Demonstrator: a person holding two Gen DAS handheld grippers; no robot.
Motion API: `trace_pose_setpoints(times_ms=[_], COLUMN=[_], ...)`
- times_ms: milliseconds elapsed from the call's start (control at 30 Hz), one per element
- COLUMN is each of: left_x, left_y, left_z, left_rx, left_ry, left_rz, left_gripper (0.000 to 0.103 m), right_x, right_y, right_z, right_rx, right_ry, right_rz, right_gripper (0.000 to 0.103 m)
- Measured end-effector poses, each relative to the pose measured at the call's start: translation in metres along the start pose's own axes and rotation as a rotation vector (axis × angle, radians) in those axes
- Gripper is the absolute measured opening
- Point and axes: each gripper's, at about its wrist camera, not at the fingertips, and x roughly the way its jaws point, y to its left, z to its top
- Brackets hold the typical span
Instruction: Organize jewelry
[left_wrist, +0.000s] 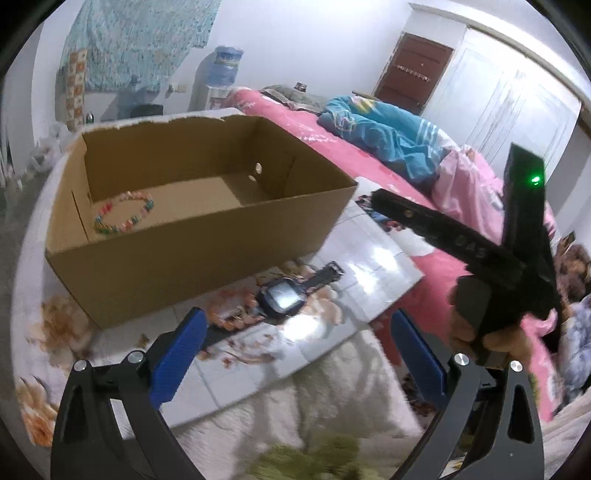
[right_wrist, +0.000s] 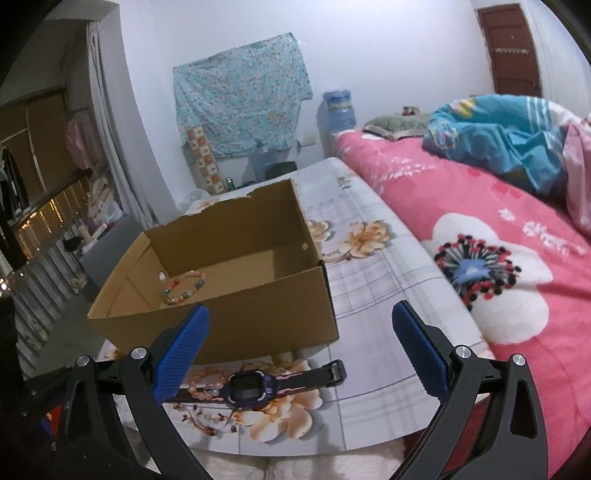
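Two hand-held grippers, left (left_wrist: 295, 354) and right (right_wrist: 301, 350), both spread, empty | smartwatch (right_wrist: 255, 384) on tabletop (right_wrist: 373, 288), 6 o'clock of cardboard box (right_wrist: 236, 310), touching pink bead bracelet (right_wrist: 207, 382) | multicoloured bead bracelet (left_wrist: 123, 216) inside box.

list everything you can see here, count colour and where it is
cardboard box: 1, brown, open top, on the floral table
bead bracelet: 1, multicoloured, on the box floor
watch: 1, dark blue with black strap, on the table in front of the box
pink bracelet: 1, pale pink beads, on the table touching the watch strap
table: 1, white with peach flowers, beside the bed
bed: 1, pink floral cover
blanket: 1, blue, bunched on the bed
water bottle: 1, blue, by the far wall
cloth: 1, turquoise patterned, hung on the wall
door: 1, brown, far right
left gripper: 1, black with blue pads, open
right gripper: 1, black with blue pads, open above the watch
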Motion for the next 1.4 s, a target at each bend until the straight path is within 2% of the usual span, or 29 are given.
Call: trace_pose_setpoints(times_ms=[100,200,600,1400], left_x=[-0.001,0.001,0.006,0.011], left_y=[0.002,0.008,0.026,0.02], left_z=[0.002,0.003,0.002,0.0], left_rx=[0.059,0.07,0.043,0.053], left_ry=[-0.023,-0.027,-0.003,0.016], left_rz=[0.047,0.068,0.092,0.124], left_gripper=[0.097,0.097,0.097,0.097], right_x=[0.001,0.004,0.008,0.005], right_y=[-0.003,-0.005,-0.001,-0.002], right_z=[-0.001,-0.001,0.0,-0.004], right_rx=[0.02,0.032,0.038,0.067], right_ry=[0.007,0.02,0.029,0.021], right_rz=[0.014,0.016,0.035,0.051], right_gripper=[0.095,0.095,0.095,0.095])
